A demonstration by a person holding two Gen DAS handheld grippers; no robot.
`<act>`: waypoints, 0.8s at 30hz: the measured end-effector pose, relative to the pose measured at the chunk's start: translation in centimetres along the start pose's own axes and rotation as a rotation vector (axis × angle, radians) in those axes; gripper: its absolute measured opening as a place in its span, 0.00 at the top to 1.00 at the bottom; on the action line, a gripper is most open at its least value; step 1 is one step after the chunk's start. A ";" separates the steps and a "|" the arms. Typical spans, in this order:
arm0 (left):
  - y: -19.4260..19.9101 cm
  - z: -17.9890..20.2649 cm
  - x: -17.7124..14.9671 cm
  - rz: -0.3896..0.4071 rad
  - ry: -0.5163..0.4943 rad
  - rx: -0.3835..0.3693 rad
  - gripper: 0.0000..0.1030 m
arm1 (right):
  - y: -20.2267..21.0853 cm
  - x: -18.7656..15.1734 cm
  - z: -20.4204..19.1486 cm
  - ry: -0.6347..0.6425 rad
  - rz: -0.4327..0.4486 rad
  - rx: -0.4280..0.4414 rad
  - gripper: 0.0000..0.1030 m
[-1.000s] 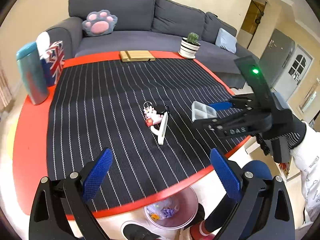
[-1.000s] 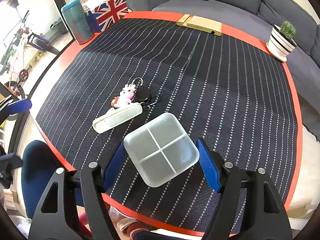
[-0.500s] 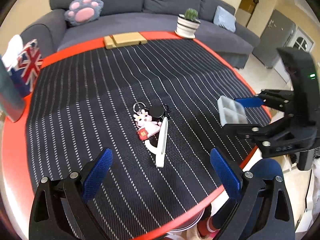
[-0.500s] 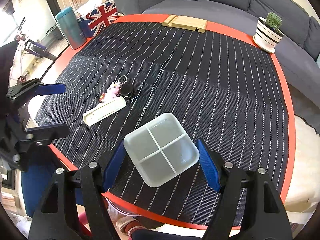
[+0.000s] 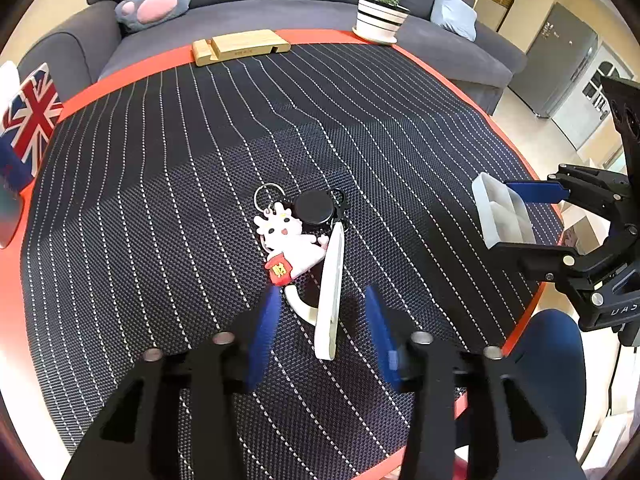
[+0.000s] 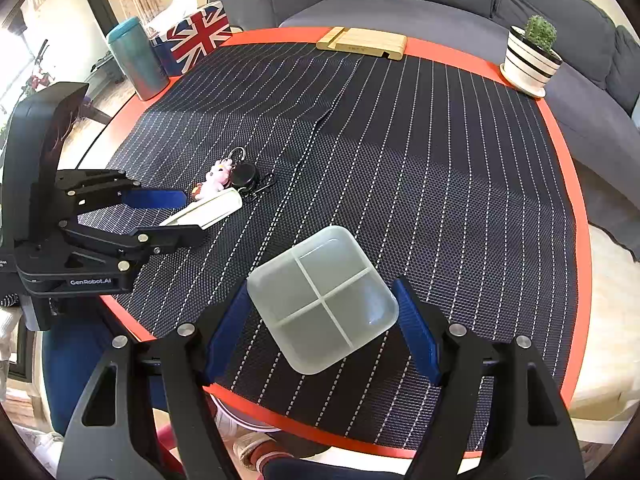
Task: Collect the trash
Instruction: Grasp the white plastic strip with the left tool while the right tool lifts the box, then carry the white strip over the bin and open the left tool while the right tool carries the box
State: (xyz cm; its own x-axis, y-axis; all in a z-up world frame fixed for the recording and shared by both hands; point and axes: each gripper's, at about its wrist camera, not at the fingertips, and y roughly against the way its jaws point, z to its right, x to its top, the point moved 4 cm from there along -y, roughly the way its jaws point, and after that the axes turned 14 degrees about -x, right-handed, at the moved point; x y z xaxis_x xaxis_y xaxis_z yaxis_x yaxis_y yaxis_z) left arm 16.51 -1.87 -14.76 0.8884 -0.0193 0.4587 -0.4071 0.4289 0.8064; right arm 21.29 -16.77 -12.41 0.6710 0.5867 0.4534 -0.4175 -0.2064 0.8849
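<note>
A long white flat strip point(image 5: 330, 280) lies on the striped mat beside a keychain with a white cartoon figure point(image 5: 286, 236) and a black round reel point(image 5: 314, 208). My left gripper point(image 5: 322, 328) hangs low over the strip's near end. Its jaws are closing with the strip between them, and a gap still shows on both sides. From the right wrist view, the left gripper point(image 6: 192, 216) straddles the strip point(image 6: 208, 210). My right gripper point(image 6: 322, 286) is shut on a translucent four-compartment tray point(image 6: 320, 300), held above the mat's near edge. That tray point(image 5: 500, 216) also shows at the right of the left wrist view.
The round table has a red rim point(image 6: 568, 184) under the black striped mat. At the back stand a wooden stand point(image 6: 362, 42) and a potted cactus point(image 6: 528, 60). A Union Jack box point(image 6: 196, 38) and a teal tumbler point(image 6: 138, 58) stand at the left, with a grey sofa point(image 5: 280, 0) behind.
My left gripper has moved forward and down to the white strip, and its jaws have narrowed around it. The right gripper keeps the tray in about the same place.
</note>
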 end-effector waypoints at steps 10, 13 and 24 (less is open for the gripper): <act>0.3 0.2 -0.1 0.015 -0.009 0.009 0.77 | 0.0 0.0 -0.4 -0.004 0.013 0.012 0.31; 0.7 0.5 -0.3 0.026 -0.016 0.010 0.79 | 0.3 0.1 -0.5 -0.008 0.022 0.017 0.31; 3.0 1.5 -1.3 0.087 -0.018 0.010 0.82 | 1.3 -0.5 -1.4 -0.017 0.048 0.037 0.31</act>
State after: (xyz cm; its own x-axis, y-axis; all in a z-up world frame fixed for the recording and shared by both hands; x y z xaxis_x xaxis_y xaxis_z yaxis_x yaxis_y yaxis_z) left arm 13.84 -1.97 -12.35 0.8454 0.0015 0.5341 -0.4852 0.4204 0.7667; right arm 19.54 -16.25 -11.62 0.6615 0.5617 0.4969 -0.4265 -0.2632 0.8654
